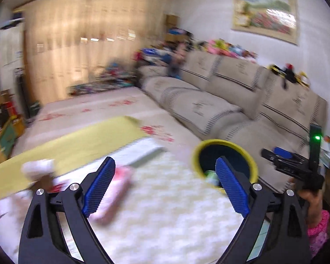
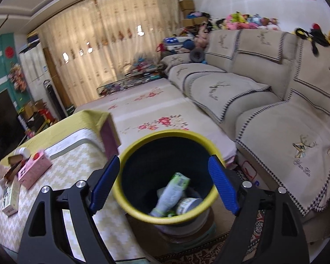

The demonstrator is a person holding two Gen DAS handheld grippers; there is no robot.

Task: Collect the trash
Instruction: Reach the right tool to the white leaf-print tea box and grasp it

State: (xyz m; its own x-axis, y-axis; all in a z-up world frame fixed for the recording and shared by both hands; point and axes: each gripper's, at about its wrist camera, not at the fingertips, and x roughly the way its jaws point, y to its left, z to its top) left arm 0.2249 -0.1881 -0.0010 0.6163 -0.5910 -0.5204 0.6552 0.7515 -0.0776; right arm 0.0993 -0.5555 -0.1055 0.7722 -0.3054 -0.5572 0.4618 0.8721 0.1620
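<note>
Honestly, both grippers, left gripper (image 1: 165,184) and right gripper (image 2: 165,184), gaped empty; the pink woven-look tissue box (image 2: 34,171) left of the yellow-rimmed black bin (image 2: 129,154) looked light, crushable, best pinched across its narrow sides.

Two handheld grippers, black frames with blue pads

Each gripper, left (image 1: 165,184) and right (image 2: 164,186), has glossy black arms with triangular cut-outs, round silver screws at the pivots and ribbed blue pads (image 1: 99,189). Seen from the left wrist, the right tool carries an upright black bar with a green light (the view is blurred), and the person's sleeve (image 1: 318,233) is pink and patterned.
</note>
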